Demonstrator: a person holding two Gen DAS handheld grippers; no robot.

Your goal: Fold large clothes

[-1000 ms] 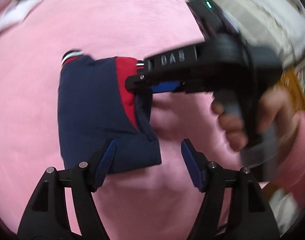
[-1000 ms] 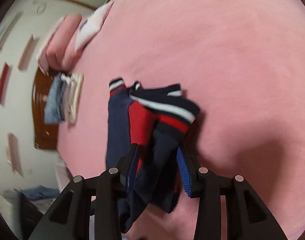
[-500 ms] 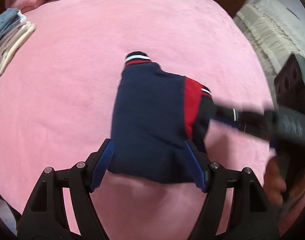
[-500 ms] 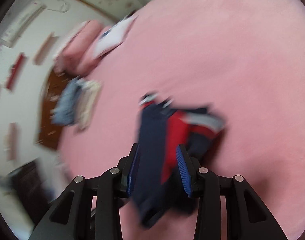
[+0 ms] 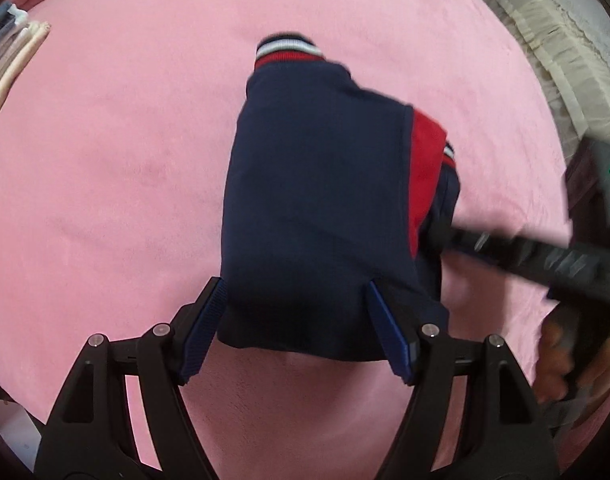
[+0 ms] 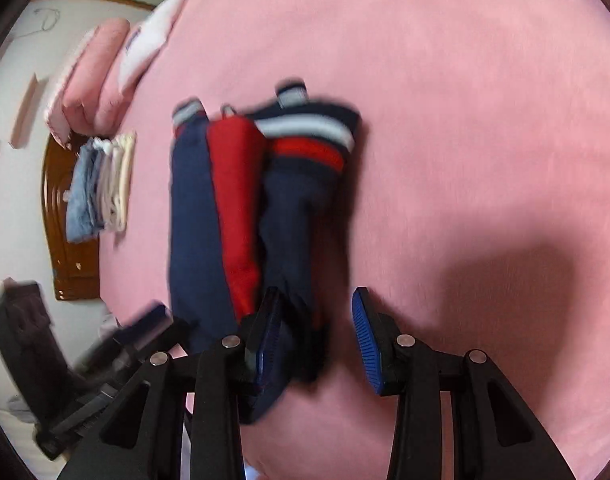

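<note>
Left gripper [image 5: 295, 320] sits wide open over the folded navy top [image 5: 321, 208] on the pink bed [image 5: 117, 160] — right gripper [image 6: 315, 332] pinches its edge. Lower gently — keep edges lined up.

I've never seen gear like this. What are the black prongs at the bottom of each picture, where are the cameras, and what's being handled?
There is no robot: a person holds a two-finger gripper in each hand, each with a fisheye camera looking along its fingers. One picture is from the left gripper, the other from the right gripper; the prongs are their fingers. A folded navy-and-red top lies on a pink bed, with a stack of clothes beyond. The left jaws stand wide over the top's near end. A fold sits between the right jaws; whether they pinch it is unclear.
</note>
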